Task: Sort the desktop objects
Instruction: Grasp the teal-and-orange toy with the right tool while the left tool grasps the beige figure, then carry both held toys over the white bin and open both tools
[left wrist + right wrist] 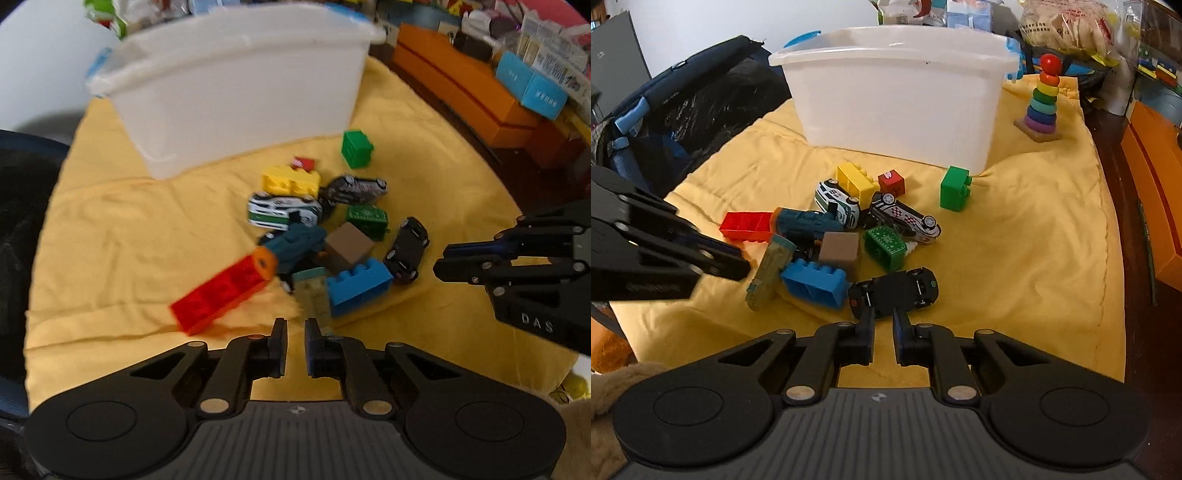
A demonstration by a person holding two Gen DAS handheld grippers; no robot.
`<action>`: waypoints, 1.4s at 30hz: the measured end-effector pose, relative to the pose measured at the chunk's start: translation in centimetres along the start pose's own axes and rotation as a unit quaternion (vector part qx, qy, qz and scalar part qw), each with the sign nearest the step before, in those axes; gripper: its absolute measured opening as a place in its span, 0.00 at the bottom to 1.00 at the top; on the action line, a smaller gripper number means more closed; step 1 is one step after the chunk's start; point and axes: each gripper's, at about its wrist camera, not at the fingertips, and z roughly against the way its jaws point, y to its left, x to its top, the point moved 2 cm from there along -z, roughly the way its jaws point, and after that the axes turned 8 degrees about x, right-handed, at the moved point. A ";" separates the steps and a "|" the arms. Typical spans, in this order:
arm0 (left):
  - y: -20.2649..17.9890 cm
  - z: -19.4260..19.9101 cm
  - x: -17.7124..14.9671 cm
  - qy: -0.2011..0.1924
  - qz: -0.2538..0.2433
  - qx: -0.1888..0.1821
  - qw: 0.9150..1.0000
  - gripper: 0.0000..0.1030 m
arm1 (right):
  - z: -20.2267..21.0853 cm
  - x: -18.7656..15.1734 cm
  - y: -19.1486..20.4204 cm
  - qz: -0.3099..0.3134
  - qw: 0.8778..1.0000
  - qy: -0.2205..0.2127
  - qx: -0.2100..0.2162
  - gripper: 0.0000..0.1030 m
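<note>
Your left gripper (295, 326) hovers over the yellow cloth (110, 221) at the near edge of the toy pile, its fingers parted by a narrow gap with nothing between them. Just ahead of it lie the long red plastic building brick (221, 291) and the blue plastic building brick (358, 286); that view is blurred.

Your right gripper (884, 314) sits low on the other side of the pile, jaws likewise only slightly apart and holding nothing. Its fingertips reach the near side of the overturned black toy car (894, 291), which lies wheels up; whether they touch it cannot be told.

The rest of the pile lies between both grippers and the white plastic storage bin (897, 99): a yellow brick (855, 181), a white-and-green toy car (837, 201), a checkered white toy car (908, 219), a brown cube (840, 251) and a dark green patterned block (886, 245). A bright green brick (955, 188) stands apart, near the bin's corner. A rainbow wooden ring stacker (1041, 103) stands upright beside the bin.
</note>
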 end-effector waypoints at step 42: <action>3.9 -3.1 -0.8 0.050 0.107 -0.011 0.993 0.31 | -7.9 6.1 5.1 0.383 0.918 0.054 0.089 0.39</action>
